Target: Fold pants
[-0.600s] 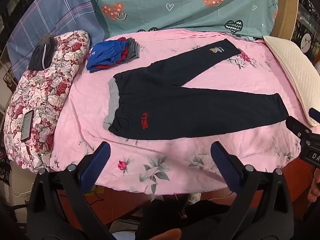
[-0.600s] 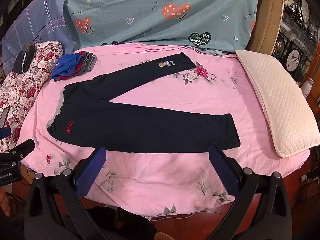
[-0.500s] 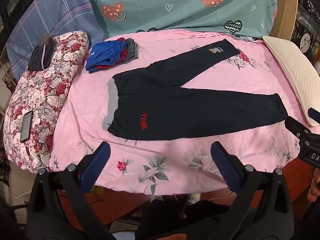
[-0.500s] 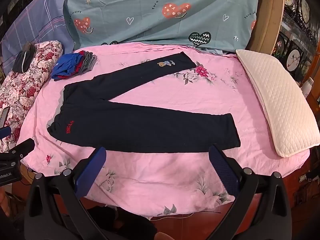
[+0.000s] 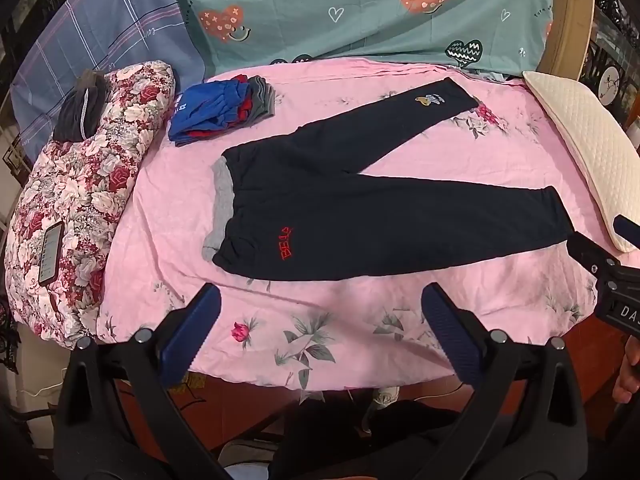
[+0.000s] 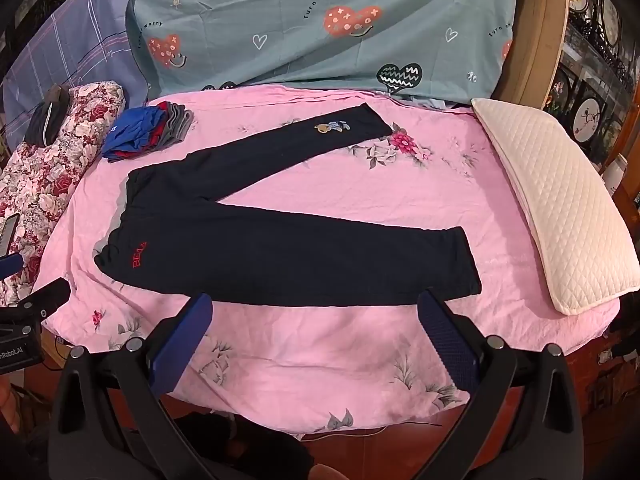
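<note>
Both tools (wide apart) above pants (image 5: 360, 216)

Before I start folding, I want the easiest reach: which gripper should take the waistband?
Left, probably. The left gripper hangs open nearest the pants' gray waistband, while the right gripper, also open, sits by the near leg's cuff.

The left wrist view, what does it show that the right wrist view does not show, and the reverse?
Only the left wrist view shows the phone in full, lying on the floral quilt. Only the right wrist view shows the whole cream pillow and the round plates behind it. Both show the black pants spread flat with legs apart on the pink sheet, the folded clothes pile, and both grippers, left gripper and right gripper, open and empty.
</note>
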Motion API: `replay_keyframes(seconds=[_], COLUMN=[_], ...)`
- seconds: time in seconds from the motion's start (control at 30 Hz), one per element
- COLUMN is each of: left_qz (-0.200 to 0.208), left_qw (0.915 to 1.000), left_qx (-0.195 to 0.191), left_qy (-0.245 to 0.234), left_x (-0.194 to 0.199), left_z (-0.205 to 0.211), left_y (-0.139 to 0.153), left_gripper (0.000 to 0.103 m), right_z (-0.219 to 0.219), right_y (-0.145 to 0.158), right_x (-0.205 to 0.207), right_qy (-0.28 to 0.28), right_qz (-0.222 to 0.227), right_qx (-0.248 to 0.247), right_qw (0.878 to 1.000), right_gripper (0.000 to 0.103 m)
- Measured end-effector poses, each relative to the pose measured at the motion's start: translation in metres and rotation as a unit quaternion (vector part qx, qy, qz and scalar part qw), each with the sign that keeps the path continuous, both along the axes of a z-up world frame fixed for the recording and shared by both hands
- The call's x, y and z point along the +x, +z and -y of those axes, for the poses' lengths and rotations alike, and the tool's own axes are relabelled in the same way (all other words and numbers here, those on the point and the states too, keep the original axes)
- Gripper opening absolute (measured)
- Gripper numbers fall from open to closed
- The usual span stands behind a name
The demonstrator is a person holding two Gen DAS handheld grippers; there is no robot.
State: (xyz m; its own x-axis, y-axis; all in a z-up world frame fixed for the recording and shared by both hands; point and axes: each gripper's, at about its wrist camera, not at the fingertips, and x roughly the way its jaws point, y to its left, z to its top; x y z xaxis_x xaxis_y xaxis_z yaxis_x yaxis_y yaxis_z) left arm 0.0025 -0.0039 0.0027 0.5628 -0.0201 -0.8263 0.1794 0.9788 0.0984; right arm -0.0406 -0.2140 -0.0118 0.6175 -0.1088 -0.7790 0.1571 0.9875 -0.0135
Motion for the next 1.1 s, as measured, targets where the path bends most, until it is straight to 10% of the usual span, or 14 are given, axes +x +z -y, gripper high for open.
replay_keyframes(seconds=[1.1], left_qz=[-0.002], left_qw=[1.0000], left_qx=[0.000], left_qy=[0.000], left_x=[-0.0011], left_z=[-0.0034], left_y=[-0.0027], left_gripper=[0.101], right_z=[-0.0005], right_y=[-0.0038], right_x=[0.0022], right_qy=[0.001], right_qz=[-0.004], right_qx=[0.001], right_qw=[1.000], right_gripper=[0.102])
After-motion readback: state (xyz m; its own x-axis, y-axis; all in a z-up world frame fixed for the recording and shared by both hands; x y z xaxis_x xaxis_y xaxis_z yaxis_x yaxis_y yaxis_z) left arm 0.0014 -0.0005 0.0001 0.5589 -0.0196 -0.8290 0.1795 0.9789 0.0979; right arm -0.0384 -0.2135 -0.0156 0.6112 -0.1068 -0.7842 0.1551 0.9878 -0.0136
